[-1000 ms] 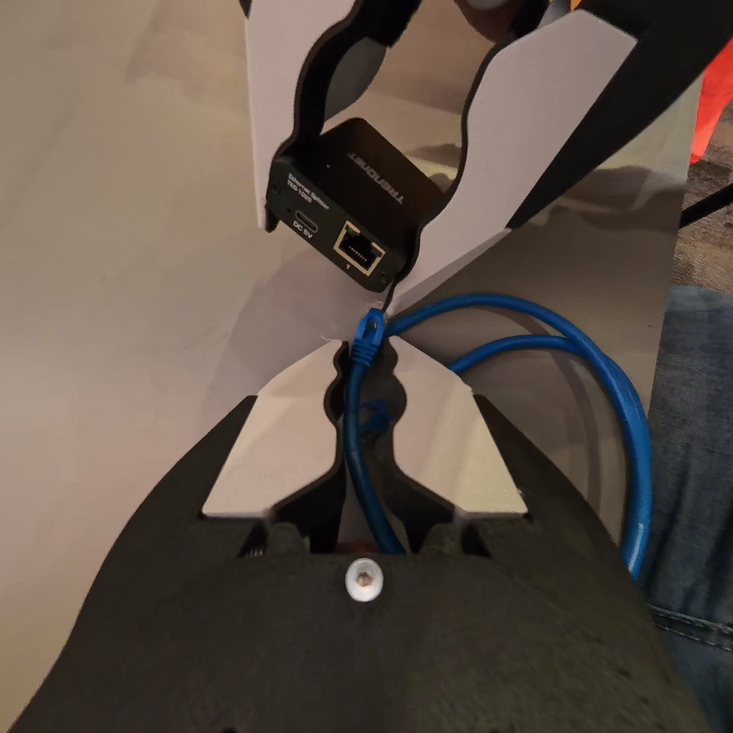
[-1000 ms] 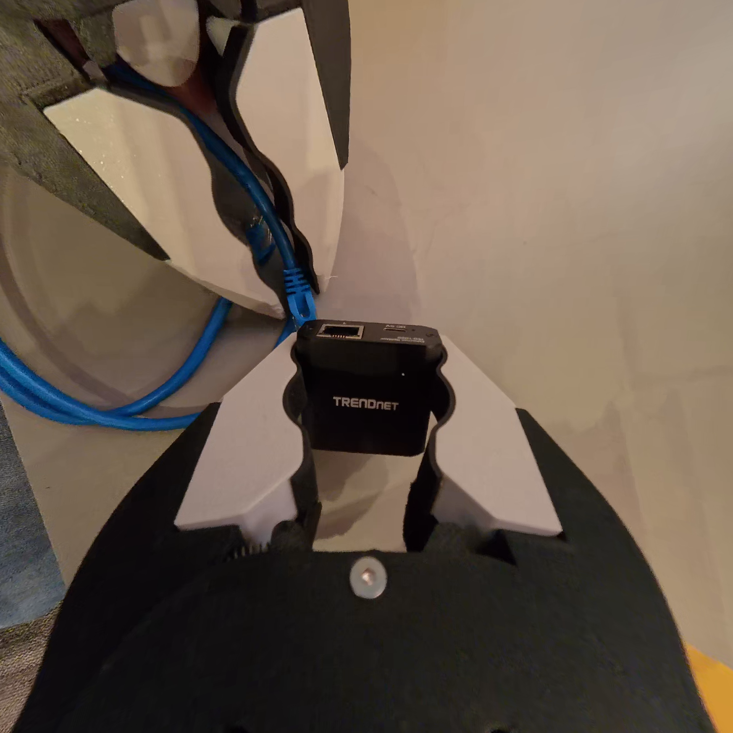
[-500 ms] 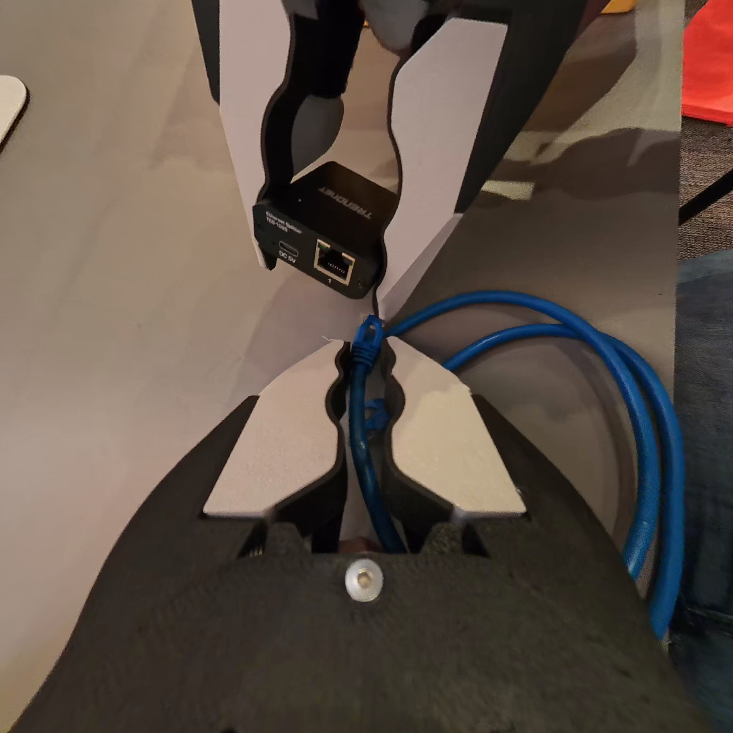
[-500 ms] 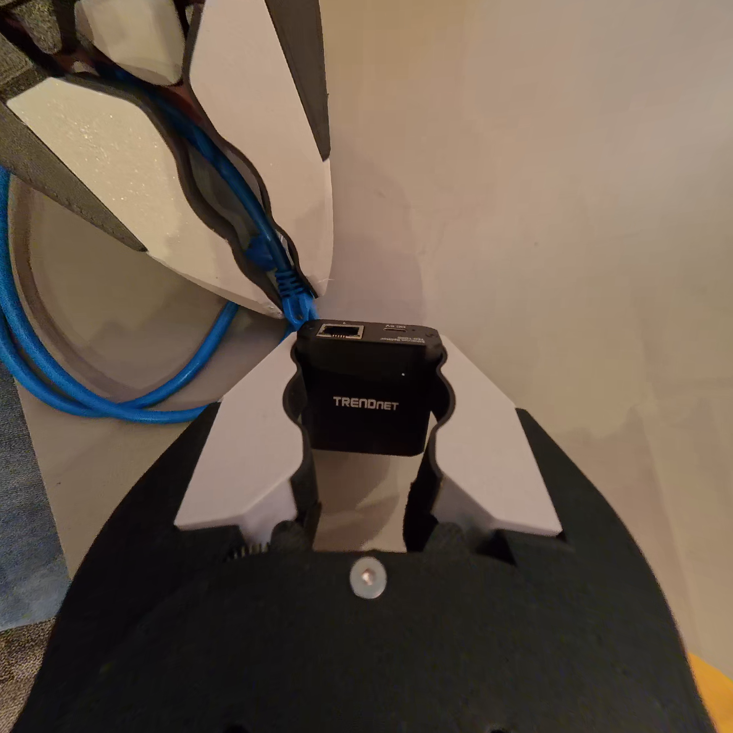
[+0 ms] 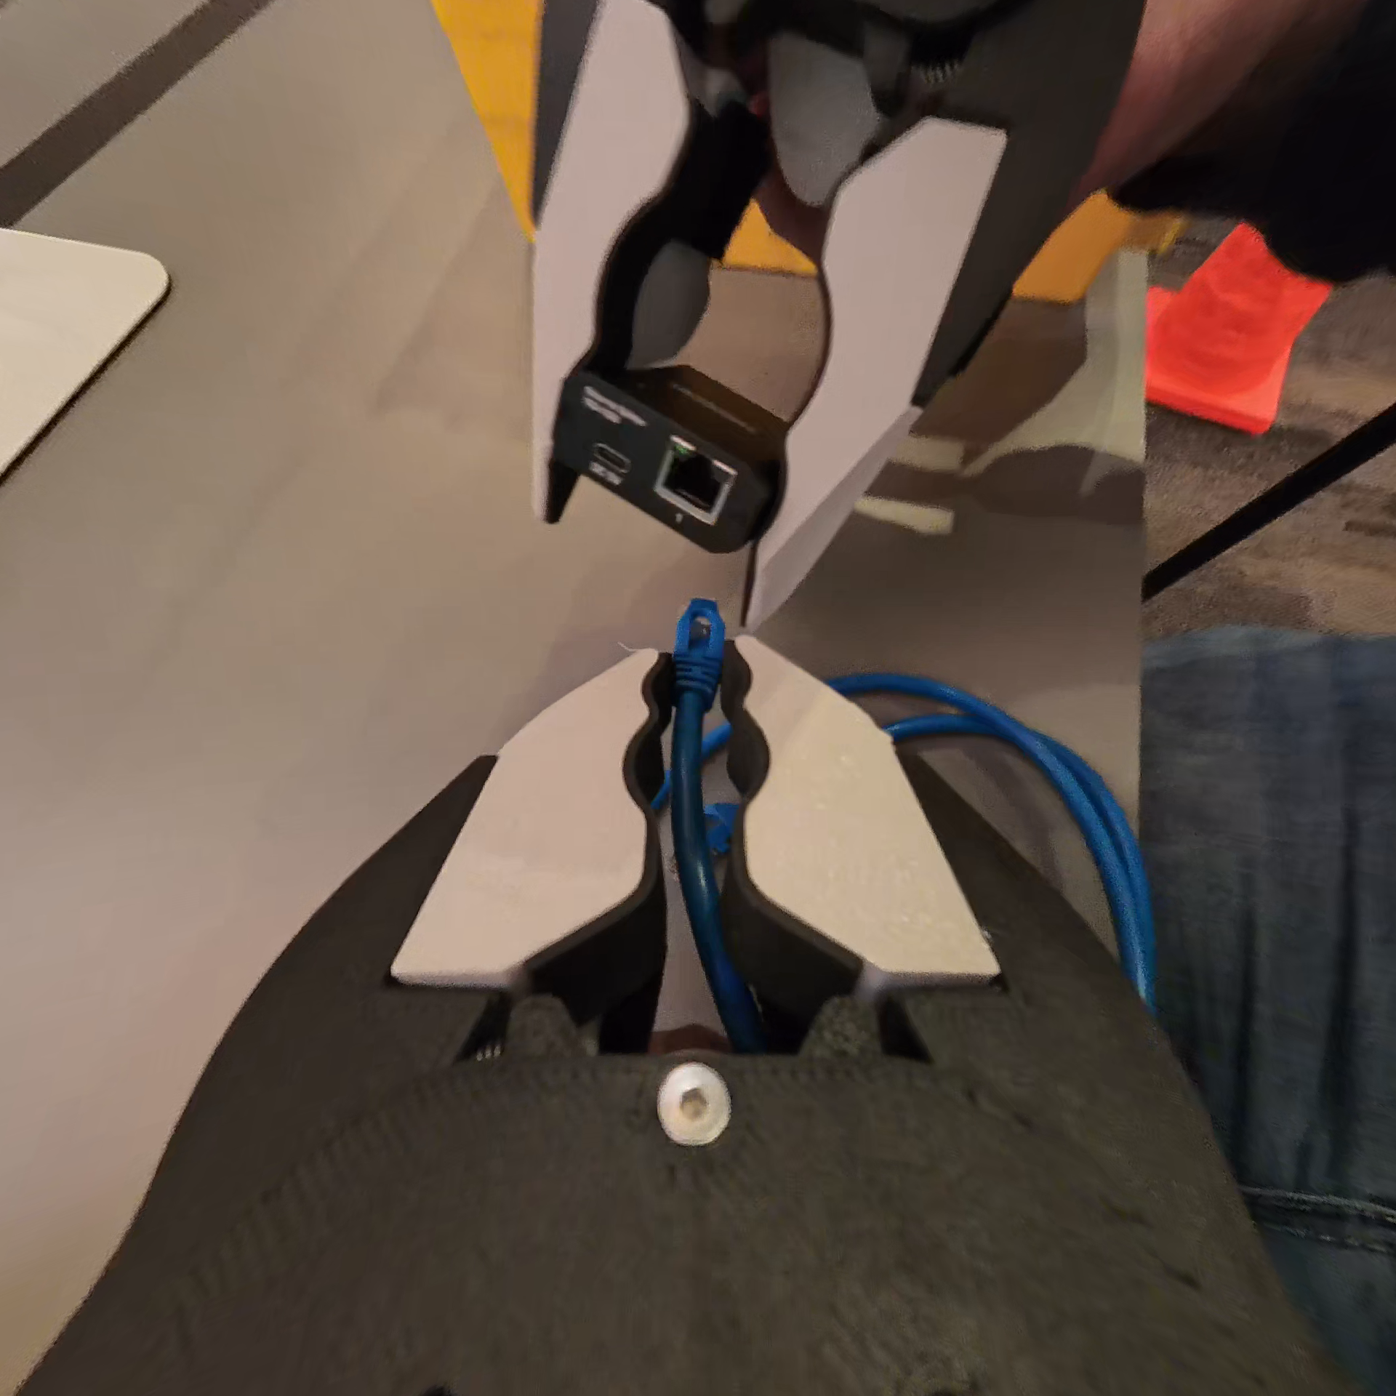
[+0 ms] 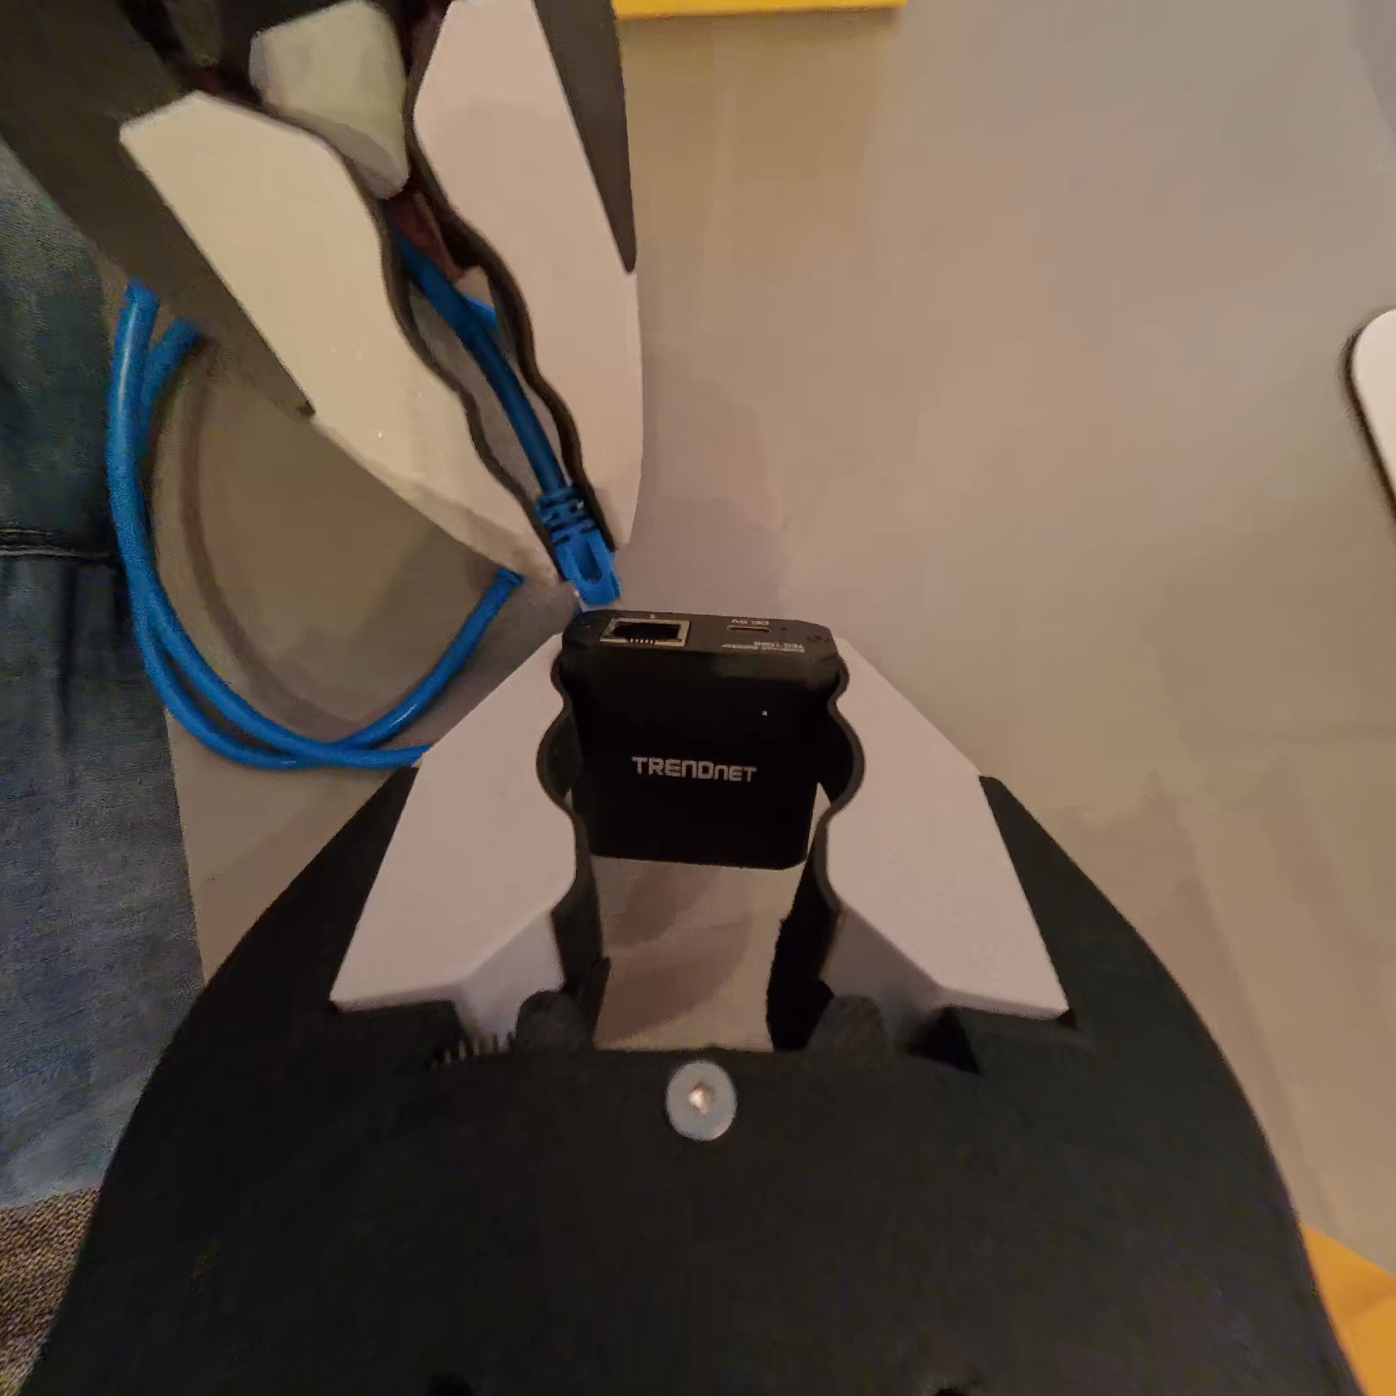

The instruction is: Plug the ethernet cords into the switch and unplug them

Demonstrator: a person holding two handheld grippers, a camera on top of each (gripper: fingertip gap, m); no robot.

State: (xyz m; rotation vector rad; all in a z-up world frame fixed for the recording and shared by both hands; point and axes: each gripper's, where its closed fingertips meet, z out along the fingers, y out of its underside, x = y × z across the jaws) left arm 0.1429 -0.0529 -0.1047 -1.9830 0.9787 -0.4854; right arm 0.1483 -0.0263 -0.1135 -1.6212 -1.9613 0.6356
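My left gripper (image 5: 695,650) is shut on a blue ethernet cord (image 5: 691,793); its plug (image 5: 699,627) sticks out past the fingertips. My right gripper (image 6: 699,657) is shut on a small black switch (image 6: 695,755) and holds it above the table. In the left wrist view the switch (image 5: 665,453) faces me with its open port (image 5: 695,480) a short way beyond the plug. In the right wrist view the plug (image 6: 582,559) sits just above and left of the port (image 6: 643,631), apart from it. The cord's slack (image 6: 227,710) loops at the table edge.
The grey table (image 5: 264,453) has its edge on the right of the left wrist view. A person's denim-clad leg (image 5: 1269,906) is beside it. A white flat object (image 5: 60,317) lies at the far left. An orange object (image 5: 1224,347) and yellow patches lie on the floor beyond. The left gripper is farther from the white flat object (image 5: 60,317), some 40 cm, than the right, some 30 cm.
Both grippers have lifted and tilted, so more floor shows behind. The plug and switch port stay close but apart, with the switch now slightly farther from the plug.
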